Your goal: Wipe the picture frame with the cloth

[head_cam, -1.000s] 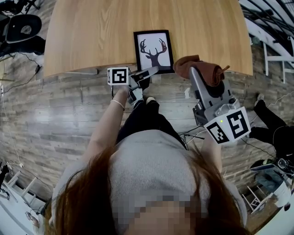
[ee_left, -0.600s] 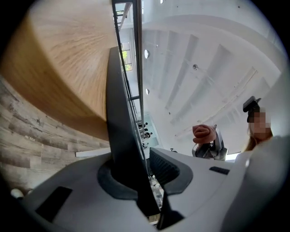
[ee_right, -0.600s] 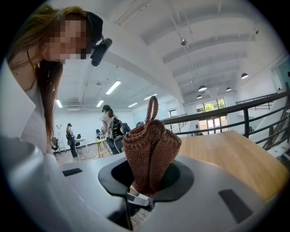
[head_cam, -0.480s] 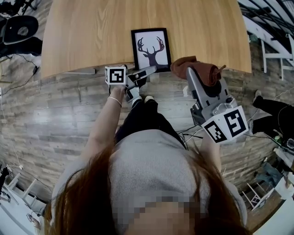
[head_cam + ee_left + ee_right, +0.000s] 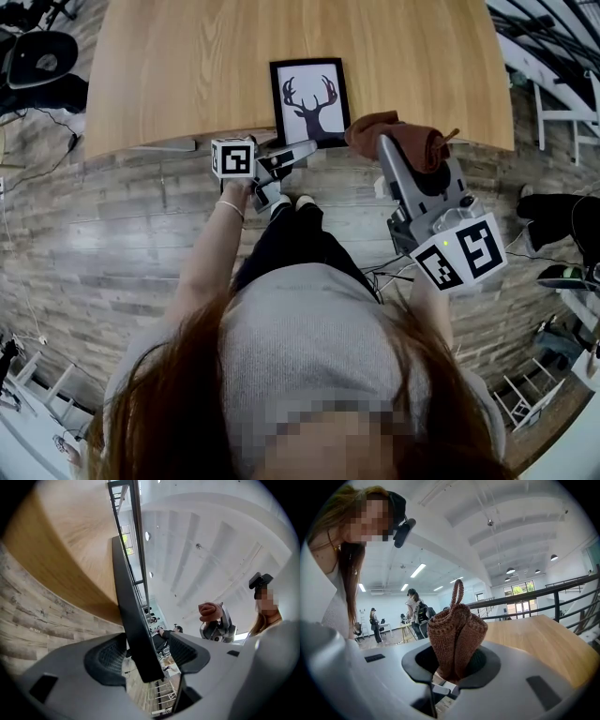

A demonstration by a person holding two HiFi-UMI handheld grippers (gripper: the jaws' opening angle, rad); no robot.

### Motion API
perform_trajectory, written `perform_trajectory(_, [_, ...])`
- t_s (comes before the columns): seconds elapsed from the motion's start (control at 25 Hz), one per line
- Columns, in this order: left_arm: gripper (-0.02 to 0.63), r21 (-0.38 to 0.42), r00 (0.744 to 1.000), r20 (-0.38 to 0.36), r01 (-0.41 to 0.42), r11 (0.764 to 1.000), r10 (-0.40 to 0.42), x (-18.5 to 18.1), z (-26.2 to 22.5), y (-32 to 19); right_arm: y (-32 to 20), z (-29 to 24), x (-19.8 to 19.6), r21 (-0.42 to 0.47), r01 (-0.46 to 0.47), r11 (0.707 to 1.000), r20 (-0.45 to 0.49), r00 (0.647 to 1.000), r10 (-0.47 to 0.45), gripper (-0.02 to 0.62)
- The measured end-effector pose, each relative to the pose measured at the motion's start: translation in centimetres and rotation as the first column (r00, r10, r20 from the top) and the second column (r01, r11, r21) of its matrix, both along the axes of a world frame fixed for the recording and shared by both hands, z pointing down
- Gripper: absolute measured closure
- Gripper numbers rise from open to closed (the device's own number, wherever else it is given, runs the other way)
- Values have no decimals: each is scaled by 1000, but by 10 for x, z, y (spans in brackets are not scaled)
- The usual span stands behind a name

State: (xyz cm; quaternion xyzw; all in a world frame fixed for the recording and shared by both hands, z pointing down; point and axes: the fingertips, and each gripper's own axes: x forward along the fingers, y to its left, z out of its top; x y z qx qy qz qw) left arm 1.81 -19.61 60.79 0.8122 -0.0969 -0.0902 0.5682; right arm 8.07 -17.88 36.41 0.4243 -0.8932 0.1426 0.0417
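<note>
Your left gripper (image 5: 309,145) sits at the near edge of the wooden table (image 5: 187,66), pointing level and turned onto its side. Its jaws have just been opening and now stand wide apart. The dark lower edge of the picture frame (image 5: 310,101) runs between them. One pad lies close against that edge and the other stands clear of it, so the frame is no longer clamped.

The frame lies on the table at its near edge, about midway along it. It has a thin black border and shows a black stag's head with antlers on white paper.

Your right gripper (image 5: 386,142) is at the same near edge of the table, just to the right of the frame. Its jaws are closed on a bunched rust-brown knitted cloth (image 5: 412,141). The cloth stands up out of the jaws in folds, with a small loop at its top. It hangs over the table's edge beside the frame's lower right corner, and you cannot tell from these views whether it touches the frame.
</note>
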Motion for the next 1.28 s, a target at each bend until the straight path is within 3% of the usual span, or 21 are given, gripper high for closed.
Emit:
perform_trajectory(0.16, [341, -59, 999, 49, 9, 998, -6, -15, 8, 21, 3, -4, -5, 7, 8, 1000, 7, 1000, -8, 499])
perform_trajectory(0.28, [341, 9, 997, 80, 15, 1000, -15, -28, 6, 26, 3, -8, -6, 20, 11, 1000, 19, 1000, -11, 499])
perform_trajectory(0.48, [342, 40, 982, 170, 77, 996, -83, -58, 1, 48, 10, -19, -12, 44, 16, 999, 43, 999, -18, 499])
perform_trajectory(0.6, [342, 70, 975, 171, 131, 989, -141, -85, -17, 49, 8, -28, -13, 67, 16, 998, 62, 998, -20, 499])
perform_trajectory(0.72, [342, 169, 963, 181, 169, 971, -199, -99, -55, 44, 9, -35, -17, 86, 21, 996, 78, 997, -28, 499])
perform_trajectory(0.84, [342, 327, 952, 186, 174, 929, -244, -85, -112, 33, 10, -40, -20, 98, 22, 995, 83, 996, -30, 499])
perform_trajectory(1.04, [344, 546, 905, 225, 190, 816, -361, -54, -192, 7, 9, -51, -26, 137, 19, 990, 87, 996, -32, 499])
perform_trajectory(1.16, [347, 604, 850, 278, 207, 770, -447, -46, -218, 6, 14, -56, -28, 148, 3, 989, 92, 996, -16, 499])
perform_trajectory(1.28, [383, 622, 816, 290, 237, 746, -501, -40, -231, 6, 19, -58, -27, 167, -24, 986, 85, 996, 10, 499])
